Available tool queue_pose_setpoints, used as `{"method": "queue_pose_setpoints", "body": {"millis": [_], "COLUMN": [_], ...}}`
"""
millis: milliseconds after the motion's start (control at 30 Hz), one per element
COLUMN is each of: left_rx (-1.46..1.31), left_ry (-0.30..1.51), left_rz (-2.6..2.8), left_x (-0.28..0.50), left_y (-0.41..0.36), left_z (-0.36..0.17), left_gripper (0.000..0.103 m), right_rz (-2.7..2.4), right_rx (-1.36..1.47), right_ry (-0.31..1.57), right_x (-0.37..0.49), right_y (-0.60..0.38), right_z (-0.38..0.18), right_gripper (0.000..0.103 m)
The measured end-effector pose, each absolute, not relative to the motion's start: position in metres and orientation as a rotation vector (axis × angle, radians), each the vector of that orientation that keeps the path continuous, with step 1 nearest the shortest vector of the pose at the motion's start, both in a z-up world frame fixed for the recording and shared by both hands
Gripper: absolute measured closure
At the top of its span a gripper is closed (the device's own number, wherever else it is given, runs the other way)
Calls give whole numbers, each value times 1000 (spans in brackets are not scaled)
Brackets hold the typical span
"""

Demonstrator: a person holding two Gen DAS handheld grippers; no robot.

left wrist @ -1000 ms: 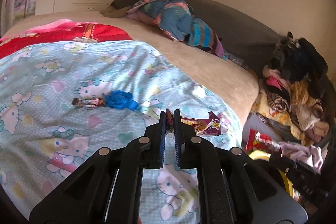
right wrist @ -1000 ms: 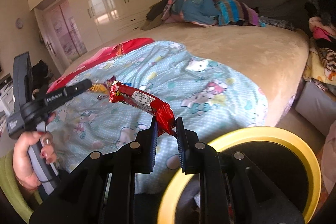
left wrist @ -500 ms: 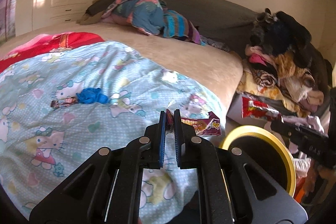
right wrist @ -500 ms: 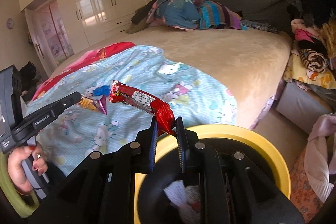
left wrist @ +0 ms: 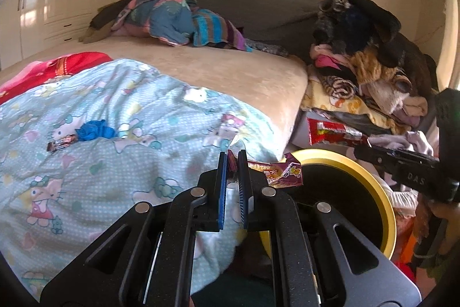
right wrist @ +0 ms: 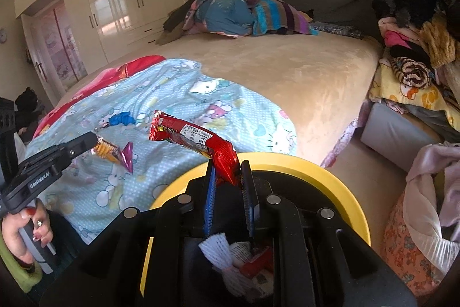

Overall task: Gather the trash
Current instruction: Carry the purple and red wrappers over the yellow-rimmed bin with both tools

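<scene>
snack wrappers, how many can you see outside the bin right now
3: a red wrapper in the right gripper, a purple and yellow wrapper in the left gripper, and a small dark wrapper on the quilt. More may be hidden.

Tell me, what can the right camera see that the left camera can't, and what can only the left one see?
Only the right wrist view shows inside the yellow bin: white foam netting and other scraps. It also shows the person's hand on the left gripper.

Only the left wrist view shows the small dark wrapper beside the blue crumpled thing, and the right gripper from the side.

Both show the red wrapper in the right gripper, the purple and yellow wrapper in the left gripper, and the cartoon-cat blanket.
</scene>
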State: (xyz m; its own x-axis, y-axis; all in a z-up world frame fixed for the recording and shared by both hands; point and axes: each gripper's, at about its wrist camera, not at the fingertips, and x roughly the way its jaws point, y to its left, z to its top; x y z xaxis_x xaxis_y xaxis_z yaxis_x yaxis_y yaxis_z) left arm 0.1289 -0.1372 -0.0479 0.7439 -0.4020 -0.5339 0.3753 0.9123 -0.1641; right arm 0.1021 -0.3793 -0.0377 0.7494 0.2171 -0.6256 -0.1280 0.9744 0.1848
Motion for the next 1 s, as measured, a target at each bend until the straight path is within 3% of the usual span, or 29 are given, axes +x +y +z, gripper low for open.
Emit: {"method": "queue_pose_setpoints", "body": {"millis": [1000], "left_rx": [162], "left_ry": [613], "left_rz": [-696], "left_x": [64], "left_y": [-239], "left_z": [-77], "left_gripper": [98], "right_rz": [52], "right_rx": [177], "right_ry": [773], "right_x": [76], "right_y": [-441], "right_z": [-70], "right_gripper": [86]}}
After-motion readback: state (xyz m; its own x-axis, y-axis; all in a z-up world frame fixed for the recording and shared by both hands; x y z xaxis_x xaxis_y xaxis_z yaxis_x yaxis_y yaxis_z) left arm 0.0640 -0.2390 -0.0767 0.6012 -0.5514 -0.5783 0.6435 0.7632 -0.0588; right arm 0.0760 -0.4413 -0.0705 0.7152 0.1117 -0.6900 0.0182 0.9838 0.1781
